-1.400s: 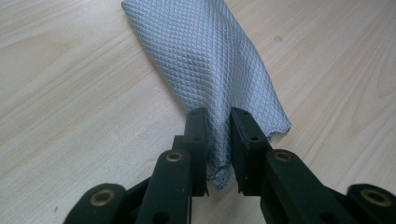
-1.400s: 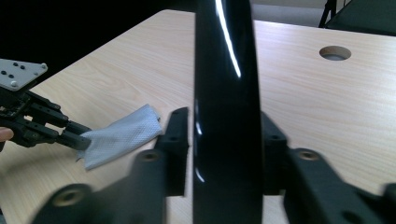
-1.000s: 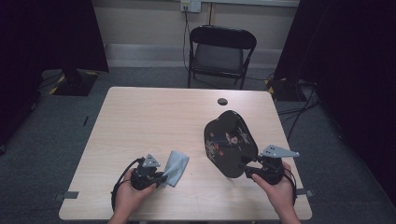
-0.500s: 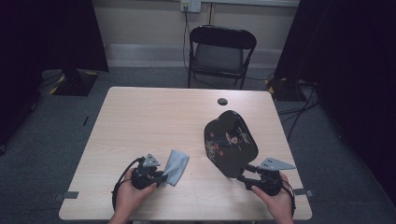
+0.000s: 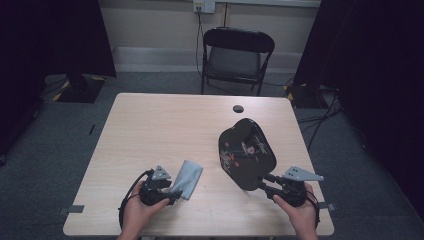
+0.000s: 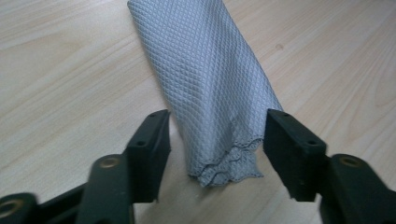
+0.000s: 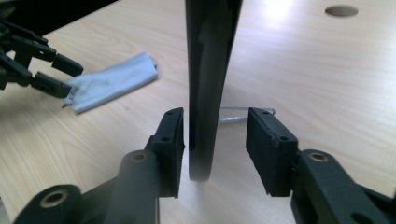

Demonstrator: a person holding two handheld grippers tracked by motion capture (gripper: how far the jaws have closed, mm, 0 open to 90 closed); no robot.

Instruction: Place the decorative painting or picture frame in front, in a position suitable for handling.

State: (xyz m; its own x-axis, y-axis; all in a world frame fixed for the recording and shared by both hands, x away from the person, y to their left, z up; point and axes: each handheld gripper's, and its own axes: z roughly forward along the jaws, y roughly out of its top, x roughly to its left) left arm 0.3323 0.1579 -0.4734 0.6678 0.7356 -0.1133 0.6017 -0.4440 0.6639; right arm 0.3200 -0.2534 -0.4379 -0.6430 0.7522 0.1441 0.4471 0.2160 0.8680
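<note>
A folded grey cloth (image 5: 187,177) (image 6: 205,70) lies flat on the table at the front left. Its near end is between the jaws of my left gripper (image 5: 175,192) (image 6: 217,135), which have just been opening and stand open around it. A black cap with red and white print (image 5: 247,152) rests at the front right. Its brim (image 7: 208,70) stands edge-on between the jaws of my right gripper (image 5: 262,182) (image 7: 215,135). These jaws have just been closing. The left pad is at the brim and the right pad is clear of it.
The pale wooden table (image 5: 165,125) has a round cable hole (image 5: 238,108) (image 7: 342,10) near its far edge. A black folding chair (image 5: 237,57) stands behind the table. In the right gripper view the cloth (image 7: 109,81) and the left gripper (image 7: 42,70) lie off to the left.
The right hand has shifted a little near the table's front edge. Cap and cloth lie where they were, and the left hand has stayed put.
</note>
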